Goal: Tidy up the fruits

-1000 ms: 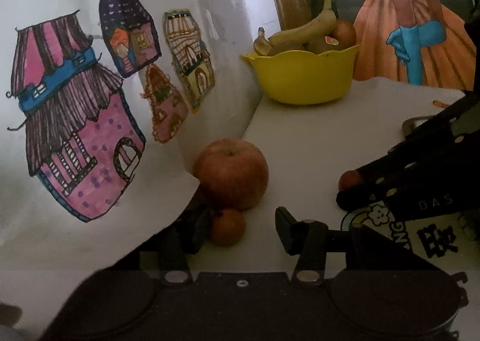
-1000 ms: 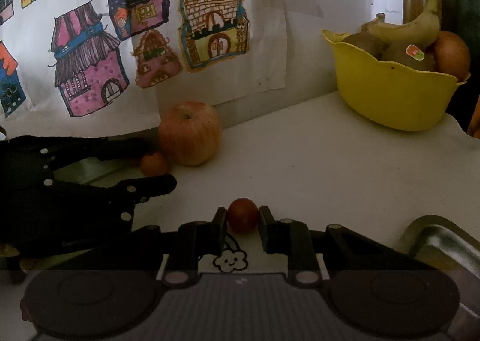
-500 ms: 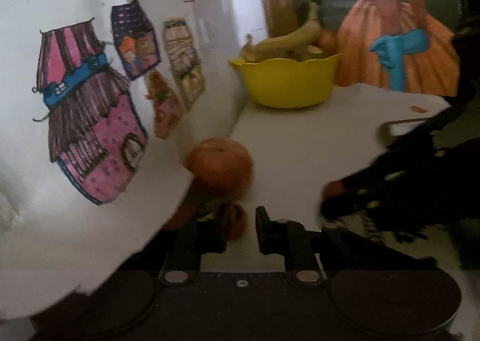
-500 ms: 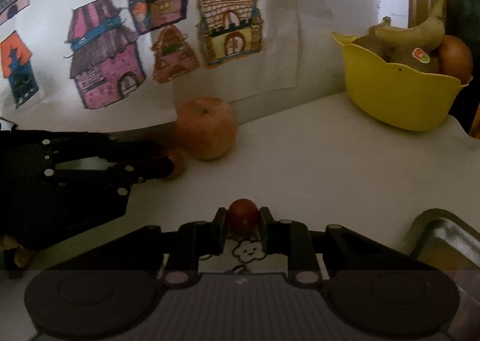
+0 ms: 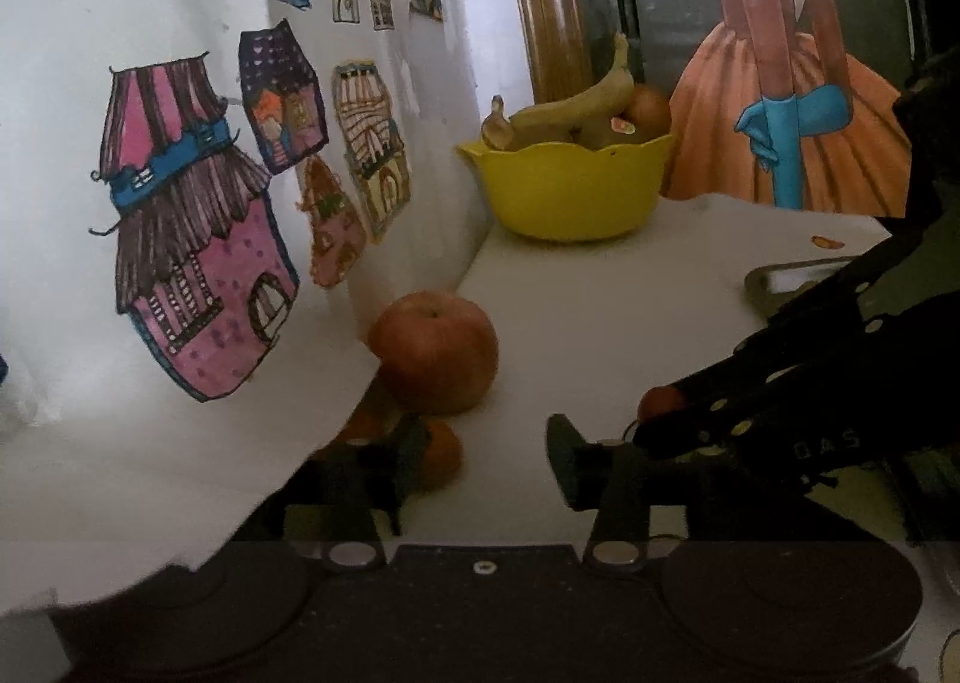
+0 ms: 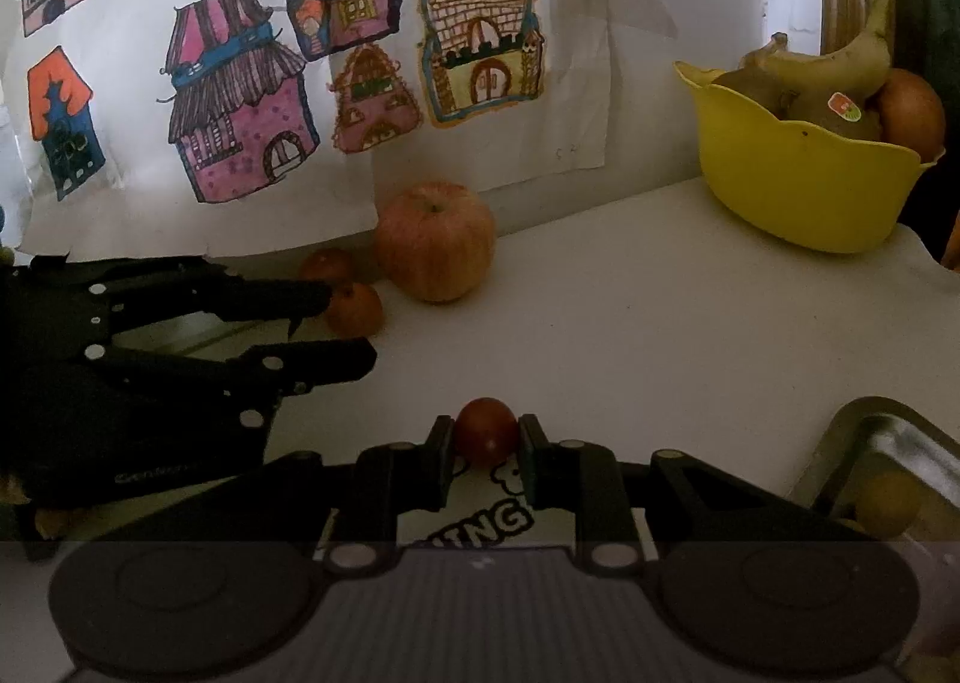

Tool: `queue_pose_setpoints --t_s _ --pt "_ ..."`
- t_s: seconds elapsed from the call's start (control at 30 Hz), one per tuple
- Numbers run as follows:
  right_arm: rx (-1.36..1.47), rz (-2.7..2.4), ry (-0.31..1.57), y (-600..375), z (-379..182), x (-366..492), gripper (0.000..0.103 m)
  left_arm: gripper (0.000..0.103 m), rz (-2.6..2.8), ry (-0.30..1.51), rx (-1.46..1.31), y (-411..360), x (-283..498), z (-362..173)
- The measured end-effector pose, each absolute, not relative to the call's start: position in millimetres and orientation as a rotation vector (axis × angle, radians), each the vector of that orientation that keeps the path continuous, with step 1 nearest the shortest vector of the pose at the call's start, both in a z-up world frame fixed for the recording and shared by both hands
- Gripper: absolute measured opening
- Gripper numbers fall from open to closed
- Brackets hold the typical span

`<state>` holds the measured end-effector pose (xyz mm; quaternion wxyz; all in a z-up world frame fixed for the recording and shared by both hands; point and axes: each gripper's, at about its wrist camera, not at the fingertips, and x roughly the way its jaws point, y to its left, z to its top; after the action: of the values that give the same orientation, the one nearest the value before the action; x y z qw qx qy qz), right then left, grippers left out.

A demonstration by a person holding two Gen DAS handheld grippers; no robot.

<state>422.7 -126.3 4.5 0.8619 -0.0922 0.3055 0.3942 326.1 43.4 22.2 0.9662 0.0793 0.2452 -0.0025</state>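
Right claw: clenched on small red fruit. Left claw: released, small orange fruit touching one finger, beside apple.

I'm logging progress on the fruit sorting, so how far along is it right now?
Done: a banana and other fruit sit in the yellow bowl. In hand: the right gripper grips a small red fruit; the open left gripper is at a small orange fruit. Left: the apple.

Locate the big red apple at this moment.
The apple sits on the white table against the house drawings, left of centre in the right wrist view, with two small orange fruits beside it and the yellow bowl far right.
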Motion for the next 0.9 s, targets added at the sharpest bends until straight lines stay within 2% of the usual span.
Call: queue_pose_setpoints --t_s 0.2,0.3,0.5,0.6,0.67,0.9 --pt "-0.182 0.833 0.637 -126 5 424 0.026 0.051 0.017 0.534 0.16 45 329 21" --pt "-0.18 0.834 0.638 -126 6 424 0.026 0.055 0.058 0.594 0.169 46 340 16" --pt "-0.186 0.833 0.633 -122 6 426 0.026 0.052 0.07 0.606 0.096 54 351 15" --pt "-0.186 0.836 0.632 -124 5 426 0.026 0.041 0.091 0.604 0.091 53 354 16" --pt "-0.184 0.836 0.632 -123 5 426 0.026 0.031 0.108 0.607 0.09 54 356 16" --pt "-0.191 0.833 0.631 -123 6 422 0.026 0.03 0.093 0.602 0.053 54 346 18"
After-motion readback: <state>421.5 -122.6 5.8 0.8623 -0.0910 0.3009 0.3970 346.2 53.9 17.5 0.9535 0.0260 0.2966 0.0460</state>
